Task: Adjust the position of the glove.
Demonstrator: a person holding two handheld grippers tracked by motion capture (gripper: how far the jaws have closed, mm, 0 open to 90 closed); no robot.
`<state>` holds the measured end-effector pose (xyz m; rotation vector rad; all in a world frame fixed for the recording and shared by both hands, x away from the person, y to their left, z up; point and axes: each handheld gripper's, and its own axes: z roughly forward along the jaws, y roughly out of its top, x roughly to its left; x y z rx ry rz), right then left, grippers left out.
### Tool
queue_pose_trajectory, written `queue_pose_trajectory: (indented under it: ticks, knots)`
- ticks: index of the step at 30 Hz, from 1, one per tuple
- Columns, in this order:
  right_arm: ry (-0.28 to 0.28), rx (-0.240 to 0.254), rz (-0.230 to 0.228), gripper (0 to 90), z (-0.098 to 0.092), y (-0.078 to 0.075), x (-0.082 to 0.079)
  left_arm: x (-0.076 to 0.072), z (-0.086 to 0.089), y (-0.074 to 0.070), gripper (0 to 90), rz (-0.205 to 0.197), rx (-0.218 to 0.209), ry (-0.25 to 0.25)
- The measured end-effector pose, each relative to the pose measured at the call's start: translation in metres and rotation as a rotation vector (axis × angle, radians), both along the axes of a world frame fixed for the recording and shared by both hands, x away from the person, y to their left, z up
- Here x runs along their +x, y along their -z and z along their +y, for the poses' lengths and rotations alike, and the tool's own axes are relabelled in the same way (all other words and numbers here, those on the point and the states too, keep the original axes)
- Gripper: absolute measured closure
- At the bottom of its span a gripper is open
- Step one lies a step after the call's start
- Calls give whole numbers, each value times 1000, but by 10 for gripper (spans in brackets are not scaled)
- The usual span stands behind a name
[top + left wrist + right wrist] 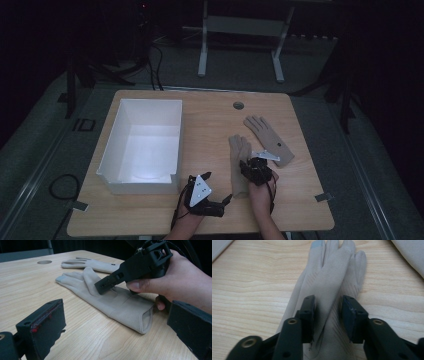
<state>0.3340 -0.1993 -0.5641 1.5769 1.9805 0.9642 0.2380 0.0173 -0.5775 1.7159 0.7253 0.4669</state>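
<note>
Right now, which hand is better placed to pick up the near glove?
Right: its tool straddles the near glove, jaws open. The left tool sits aside on the table.

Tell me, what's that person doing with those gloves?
A person holds a gripper in each hand. The right gripper is down over the nearer beige glove, jaws partly open around its middle, not pinching it. The left gripper waits open nearby. A second glove lies farther back, and a white box sits on the table.
</note>
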Motion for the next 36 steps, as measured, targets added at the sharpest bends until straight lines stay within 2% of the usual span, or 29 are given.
queue_pose_trajectory:
  ticks: [3, 7, 8, 11, 12, 17, 23, 30, 36]
  knots:
    - [-15, 6, -8, 560, 1, 0, -2, 0, 0, 0, 20, 0, 1, 0]
    - [-31, 16, -38, 557, -3, -11, -2, 0, 0, 0, 20, 0, 0, 1]
    - [-58, 17, -65, 550, -8, -21, -1, 0, 0, 0, 20, 1, 0, 2]
    - [-112, 1, -111, 551, -17, -35, 1, 0, 0, 0, 20, 2, -1, 1]
    - [-112, 1, -111, 551, -17, -35, 1, 0, 0, 0, 20, 2, -1, 1]
    - [-197, -11, -152, 516, -41, -54, 10, 0, 0, 0, 20, 4, -2, 1]
    - [-268, -72, -175, 515, -58, -64, 17, 1, 0, 0, 20, 6, -5, 2]
    - [-279, -91, -180, 533, -81, -77, 32, 1, 0, 0, 20, 5, -4, 1]
    - [-253, -91, -169, 537, -102, -76, 50, 1, 0, 0, 20, 7, -9, 1]
